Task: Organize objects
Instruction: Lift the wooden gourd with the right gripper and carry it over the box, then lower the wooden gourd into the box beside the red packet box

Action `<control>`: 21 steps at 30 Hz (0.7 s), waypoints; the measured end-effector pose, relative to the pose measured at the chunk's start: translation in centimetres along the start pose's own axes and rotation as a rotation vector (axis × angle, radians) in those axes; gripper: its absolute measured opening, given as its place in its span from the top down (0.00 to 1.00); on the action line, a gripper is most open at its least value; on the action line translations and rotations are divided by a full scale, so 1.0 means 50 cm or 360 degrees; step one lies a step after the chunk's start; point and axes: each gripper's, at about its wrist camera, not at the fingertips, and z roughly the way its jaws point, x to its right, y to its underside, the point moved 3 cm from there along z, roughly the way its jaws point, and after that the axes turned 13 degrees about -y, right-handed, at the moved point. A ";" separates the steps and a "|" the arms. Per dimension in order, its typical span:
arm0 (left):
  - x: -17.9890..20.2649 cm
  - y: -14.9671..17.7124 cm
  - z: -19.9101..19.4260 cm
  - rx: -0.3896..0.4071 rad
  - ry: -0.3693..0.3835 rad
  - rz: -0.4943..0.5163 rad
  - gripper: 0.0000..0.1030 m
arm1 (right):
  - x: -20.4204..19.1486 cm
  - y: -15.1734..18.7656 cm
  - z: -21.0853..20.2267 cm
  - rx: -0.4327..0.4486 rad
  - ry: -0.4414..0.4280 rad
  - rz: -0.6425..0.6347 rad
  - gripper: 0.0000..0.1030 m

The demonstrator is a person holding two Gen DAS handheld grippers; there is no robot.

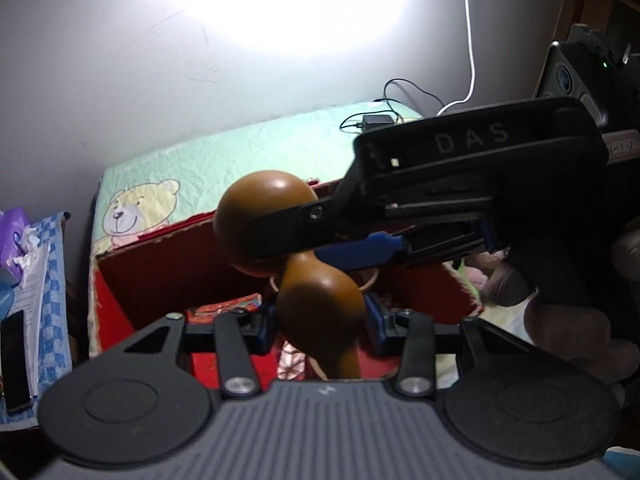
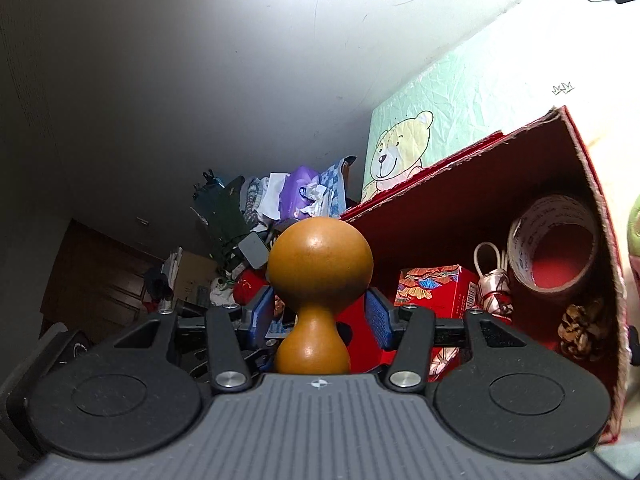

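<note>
gripping the lower bulb of a brown wooden gourd (image 1: 320, 312), the left gripper (image 1: 320, 330) has its blue-padded fingers (image 1: 376, 330) closed against the gourd's sides. the gourd is smooth and glossy, shaped like two rounded bulbs joined by a narrow waist, and from the left wrist view it leans up and to the left, its bigger bulb at the far end. the right gripper (image 1: 320, 236) comes in from the right side of that view and reaches the big bulb — one black finger lies across it, and a blue pad shows just below. in the right wrist view the gourd (image 2: 318, 280) stands upright between that gripper's fingers (image 2: 378, 318); the pads sit on either side of the waist with a sliver of room on each side, so the right gripper (image 2: 318, 318) is not yet clamped on it.

beyond and beneath the gourd sits an open red cardboard box (image 2: 580, 152) with ragged cut edges. inside it, well apart from the gourd, lie a small red patterned carton (image 2: 432, 288), a bundle of white cord (image 2: 494, 280), a roll of tape (image 2: 552, 240) and a pine cone (image 2: 580, 328). the box rests on a pale green bed cover with a teddy bear print (image 2: 400, 152) — farther back, a white wall (image 1: 120, 60), a black adapter (image 1: 378, 120) and a white cable (image 1: 470, 40).
</note>
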 end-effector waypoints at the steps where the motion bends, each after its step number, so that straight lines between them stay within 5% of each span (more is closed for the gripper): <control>1: -0.011 -0.002 0.011 -0.0016 -0.0014 -0.0012 0.58 | 0.006 -0.003 0.016 -0.0016 0.0009 0.0006 0.49; 10: -0.116 0.011 0.101 -0.0173 -0.0115 -0.0126 0.58 | 0.065 -0.017 0.121 -0.0167 0.0099 0.0118 0.53; 14: -0.118 0.024 0.136 -0.0249 -0.0153 -0.0130 0.58 | 0.093 -0.016 0.153 -0.0262 0.0140 0.0175 0.65; 21: -0.120 0.035 0.170 -0.0336 -0.0276 -0.0085 0.57 | 0.115 -0.009 0.169 -0.0321 0.0088 0.0282 0.65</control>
